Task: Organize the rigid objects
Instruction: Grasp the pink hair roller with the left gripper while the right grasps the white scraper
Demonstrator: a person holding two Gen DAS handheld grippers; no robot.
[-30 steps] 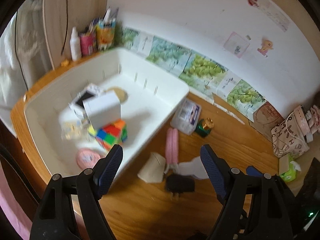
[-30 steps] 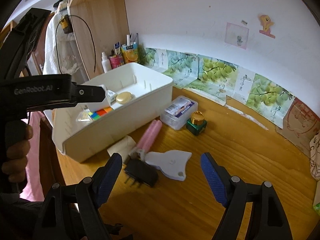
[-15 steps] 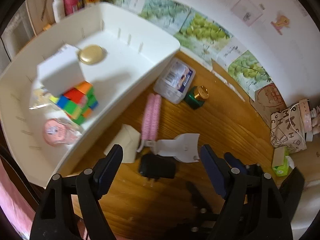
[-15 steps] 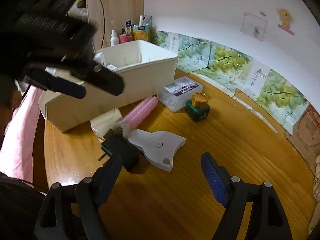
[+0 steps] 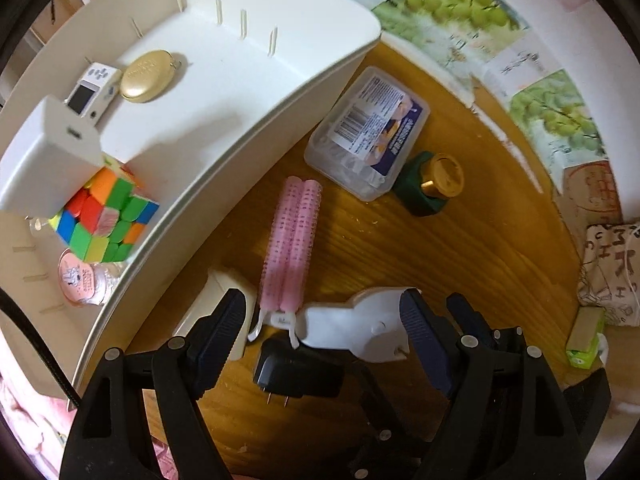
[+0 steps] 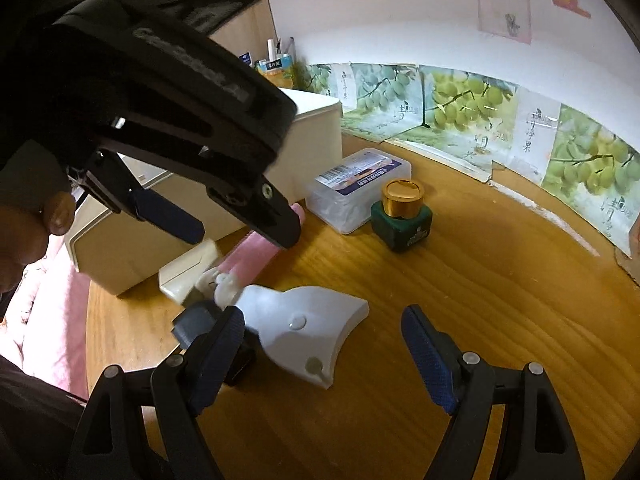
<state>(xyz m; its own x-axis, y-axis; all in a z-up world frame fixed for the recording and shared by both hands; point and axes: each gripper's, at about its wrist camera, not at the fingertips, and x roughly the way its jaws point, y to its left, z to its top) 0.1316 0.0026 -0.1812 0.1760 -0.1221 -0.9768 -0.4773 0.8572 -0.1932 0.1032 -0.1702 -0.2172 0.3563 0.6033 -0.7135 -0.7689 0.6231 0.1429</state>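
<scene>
- left claw [image 5: 320, 332] open, empty, pointing down; black plug [image 5: 296, 372] and white scraper [image 5: 356, 332] between its jaws, on the surface [image 5: 400, 248]
- right claw [image 6: 324, 340] open, empty; scraper between its jaws
- white bin [image 5: 256, 96] off to left claw's left

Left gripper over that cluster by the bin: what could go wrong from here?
1. The pink roller, white flat piece and black plug adapter touch or overlap, so the open jaws of the left gripper may drag neighbours along.
2. The right gripper, also open, hovers over the same white piece; the two tools could collide.
3. The cream box sits tight against the white bin, which leaves little room for a finger.
</scene>
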